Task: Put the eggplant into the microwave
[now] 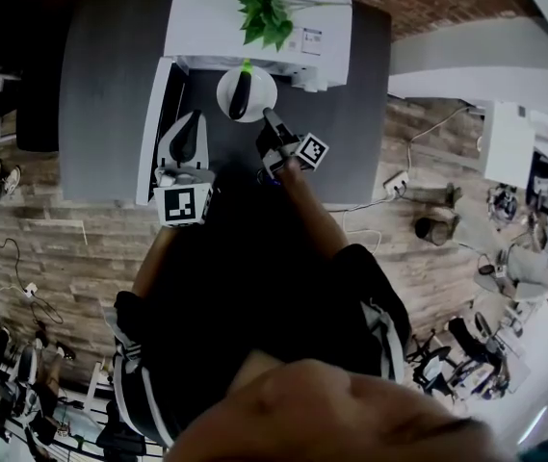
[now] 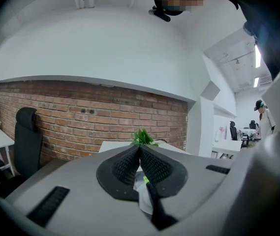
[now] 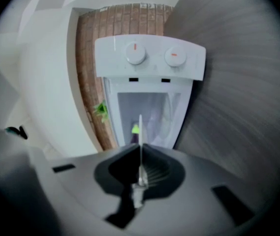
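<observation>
A dark eggplant (image 1: 240,94) with a green stem lies on a small white plate (image 1: 259,83) at the mouth of the open white microwave (image 1: 259,27). My right gripper (image 1: 267,116) is shut on the plate's near rim. In the right gripper view the plate (image 3: 140,127) shows edge-on between the jaws, with the eggplant's green stem (image 3: 135,129) just behind and the microwave (image 3: 149,58) beyond. My left gripper (image 1: 194,119) is shut and holds nothing, left of the plate by the open door (image 1: 153,133). The left gripper view shows the eggplant (image 2: 155,208) below the closed jaws.
The microwave stands on a dark grey table (image 1: 110,85) against a brick wall (image 2: 80,117). A green plant (image 1: 266,10) sits on top of the microwave. A dark office chair (image 2: 26,136) stands to the left. Cables and a power strip (image 1: 396,182) lie on the wooden floor.
</observation>
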Tool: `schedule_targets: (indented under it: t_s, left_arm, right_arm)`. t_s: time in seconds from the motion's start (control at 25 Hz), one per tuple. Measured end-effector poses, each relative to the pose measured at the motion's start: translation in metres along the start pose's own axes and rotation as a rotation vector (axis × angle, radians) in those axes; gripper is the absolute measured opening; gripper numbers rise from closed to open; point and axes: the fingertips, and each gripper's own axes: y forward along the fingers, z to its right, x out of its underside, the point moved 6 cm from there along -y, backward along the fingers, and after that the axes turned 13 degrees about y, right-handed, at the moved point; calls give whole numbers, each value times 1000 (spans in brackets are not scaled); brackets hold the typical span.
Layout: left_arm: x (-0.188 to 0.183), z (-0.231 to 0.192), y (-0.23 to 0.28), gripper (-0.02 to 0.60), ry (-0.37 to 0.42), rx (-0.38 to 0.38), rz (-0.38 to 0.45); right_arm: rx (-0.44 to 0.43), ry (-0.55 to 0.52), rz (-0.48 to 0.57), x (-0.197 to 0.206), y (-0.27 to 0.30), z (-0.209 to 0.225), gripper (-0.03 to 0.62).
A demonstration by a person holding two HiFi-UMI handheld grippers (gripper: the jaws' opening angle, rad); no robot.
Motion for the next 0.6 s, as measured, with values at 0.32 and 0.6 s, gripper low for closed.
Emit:
schedule_targets:
  t_s: [0.32,0.6]
  left_arm:
    - [7,-2,13,37,-20,27,-11]
    - [10,-6,18,37,-34,35,-26]
  right_arm:
    - [7,-6,18,-16,19,24,37]
    - [12,-4,50,-29,31,40,37]
